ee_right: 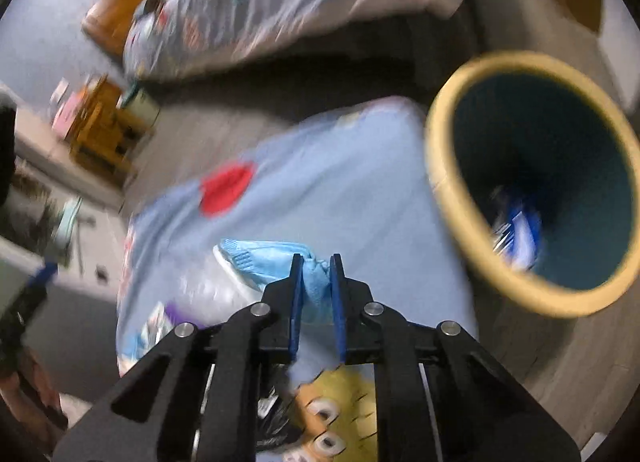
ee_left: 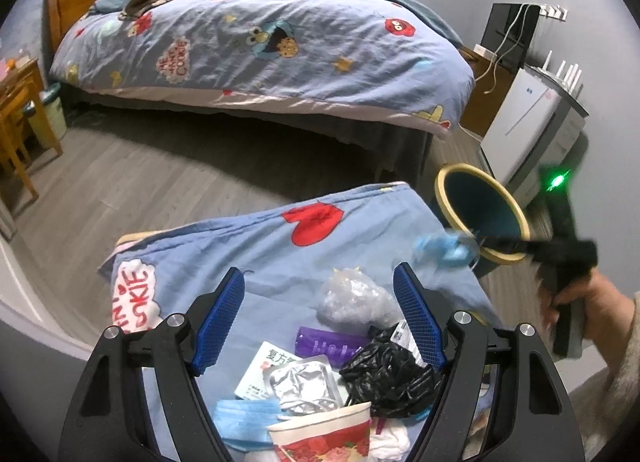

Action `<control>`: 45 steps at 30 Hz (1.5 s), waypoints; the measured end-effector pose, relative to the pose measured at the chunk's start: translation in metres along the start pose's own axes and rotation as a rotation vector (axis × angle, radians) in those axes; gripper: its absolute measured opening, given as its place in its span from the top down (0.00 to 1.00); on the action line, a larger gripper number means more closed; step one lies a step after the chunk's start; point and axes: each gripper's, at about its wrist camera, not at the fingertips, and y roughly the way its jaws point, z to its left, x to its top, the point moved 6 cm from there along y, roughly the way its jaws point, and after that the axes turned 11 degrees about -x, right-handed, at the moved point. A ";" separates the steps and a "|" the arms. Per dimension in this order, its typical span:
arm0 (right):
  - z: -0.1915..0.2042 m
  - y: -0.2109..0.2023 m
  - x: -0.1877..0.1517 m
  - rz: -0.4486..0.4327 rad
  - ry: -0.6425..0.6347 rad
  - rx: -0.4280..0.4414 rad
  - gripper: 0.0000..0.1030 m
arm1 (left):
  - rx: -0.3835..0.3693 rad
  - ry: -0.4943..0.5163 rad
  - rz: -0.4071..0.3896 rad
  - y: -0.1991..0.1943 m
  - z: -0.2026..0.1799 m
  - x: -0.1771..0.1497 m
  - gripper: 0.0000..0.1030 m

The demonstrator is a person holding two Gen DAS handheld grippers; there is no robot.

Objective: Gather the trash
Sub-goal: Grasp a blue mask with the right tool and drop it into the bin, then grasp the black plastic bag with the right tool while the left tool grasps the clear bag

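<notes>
Right wrist view showed, nearest the lens, the right gripper (ee_right: 316, 262) with its blue pads drawn close and pinching a crumpled light-blue face mask (ee_right: 276, 258); the mask bunched between the pads and trailed out to the left above the blue sheet (ee_right: 352, 190). It looked feather-light, soft and limp, so a pinch anywhere on the gathered cloth would likely hold it, though a loose ear loop might snag on something. Just beyond and to the right stood the bin (ee_right: 452, 190), cream-rimmed with a dark teal inside, some blue and white rubbish already lying at its bottom.

From the left wrist view, the left gripper (ee_left: 320, 278) hung with its fingers spread wide and nothing between them, above the heap still on the sheet. Closest lay a red-patterned paper cup (ee_left: 320, 434) and a second blue mask (ee_left: 244, 418). Then came a crushed foil sheet (ee_left: 304, 382), a crumpled black plastic bag (ee_left: 388, 378) and a purple tube (ee_left: 328, 342), and furthest a clear plastic wad (ee_left: 352, 298). All seemed light. The bags and foil would probably crush under the pads and wanted a bite on a thick fold. The cup was stiffer and would best be taken by its rim, and the smooth tube might slip. Across the floor stood a bed (ee_left: 256, 46).
</notes>
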 end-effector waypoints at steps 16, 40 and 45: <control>-0.141 -0.023 0.029 -0.140 0.336 -0.298 0.57 | 0.021 0.009 0.041 0.012 0.003 -0.003 0.25; 0.096 -0.031 -0.096 0.051 -0.159 -0.071 0.39 | 0.074 0.008 0.031 -0.003 0.019 -0.008 0.23; 0.102 -0.012 -0.112 0.097 -0.209 -0.115 0.49 | 0.076 0.011 0.039 -0.002 0.020 -0.009 0.23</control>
